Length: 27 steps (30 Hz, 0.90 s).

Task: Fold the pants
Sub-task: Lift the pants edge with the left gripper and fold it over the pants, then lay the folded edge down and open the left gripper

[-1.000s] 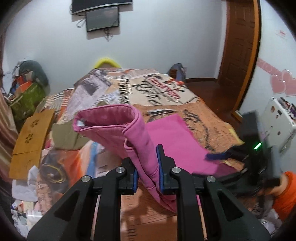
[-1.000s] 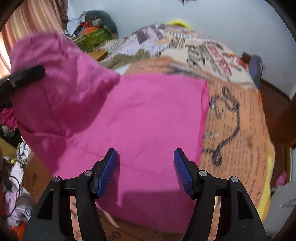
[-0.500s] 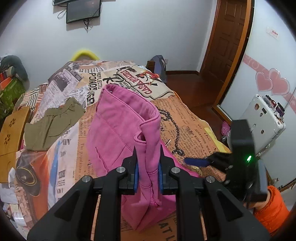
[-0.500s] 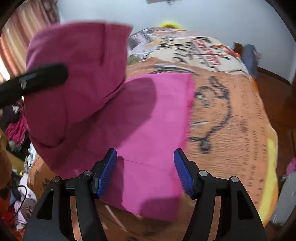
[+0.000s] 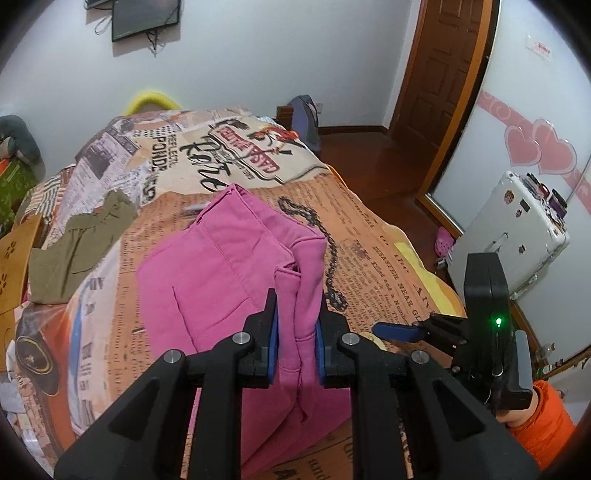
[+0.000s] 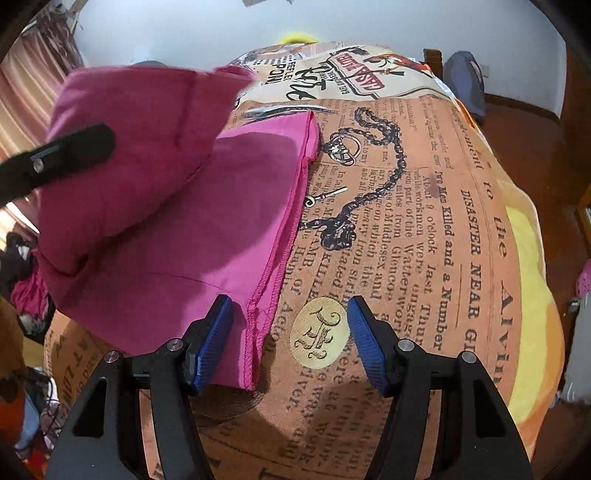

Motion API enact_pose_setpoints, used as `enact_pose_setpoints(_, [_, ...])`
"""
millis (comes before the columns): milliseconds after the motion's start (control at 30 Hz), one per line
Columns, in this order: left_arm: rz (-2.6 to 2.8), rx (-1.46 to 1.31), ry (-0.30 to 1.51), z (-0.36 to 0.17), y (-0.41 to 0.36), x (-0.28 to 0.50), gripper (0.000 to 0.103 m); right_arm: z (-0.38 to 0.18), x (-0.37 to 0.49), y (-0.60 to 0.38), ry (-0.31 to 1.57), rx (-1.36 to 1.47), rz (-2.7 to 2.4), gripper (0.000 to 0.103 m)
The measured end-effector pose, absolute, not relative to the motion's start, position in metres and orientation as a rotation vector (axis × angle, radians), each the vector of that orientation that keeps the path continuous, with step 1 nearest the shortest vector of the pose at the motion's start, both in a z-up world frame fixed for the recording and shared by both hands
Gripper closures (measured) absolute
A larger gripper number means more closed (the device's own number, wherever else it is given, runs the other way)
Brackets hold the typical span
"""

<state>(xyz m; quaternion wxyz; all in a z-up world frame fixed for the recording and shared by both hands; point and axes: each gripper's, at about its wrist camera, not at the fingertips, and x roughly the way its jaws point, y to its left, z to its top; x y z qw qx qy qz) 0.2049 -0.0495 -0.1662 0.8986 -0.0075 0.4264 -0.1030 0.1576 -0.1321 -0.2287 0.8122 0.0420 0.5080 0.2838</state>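
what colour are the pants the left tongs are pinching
Pink, a magenta shade. The pants show best in the left wrist view, clamped in the left tongs.

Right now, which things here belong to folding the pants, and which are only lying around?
For the job:
- pink pants
- left tongs, shut on the pants
- right tongs, open
- bed cover underneath

Lying about:
- olive garment
- white suitcase
- wall screen

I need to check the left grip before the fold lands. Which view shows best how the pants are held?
The left wrist view: the left gripper is shut on a bunched edge of the pink pants, fabric pinched between its blue pads. The right wrist view shows only a black finger against the lifted pants, not the pinch.
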Motion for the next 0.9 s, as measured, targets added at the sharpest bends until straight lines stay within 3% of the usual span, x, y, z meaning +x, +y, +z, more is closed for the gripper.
enact_pose_setpoints(567, [-0.244,0.018,1.002,-0.206,-0.078,0.202,0.085,-0.22,0.149,-0.147,1.047,0.09,0.577,0.043])
enact_pose_setpoints(667, [-0.231,0.021,1.006,-0.206,-0.081,0.201,0.068,-0.214,0.15,-0.155,1.03,0.102,0.555,0.043])
enact_pose_setpoints(733, [-0.243,0.0,1.002,-0.202,-0.079,0.198,0.048,-0.209,0.15,-0.161,1.019,0.109,0.539,0.043])
enact_pose_setpoints(900, [-0.161,-0.009,0.916,-0.177,-0.057,0.182,0.043,-0.191,0.15,-0.166,0.967,0.116,0.525,0.043])
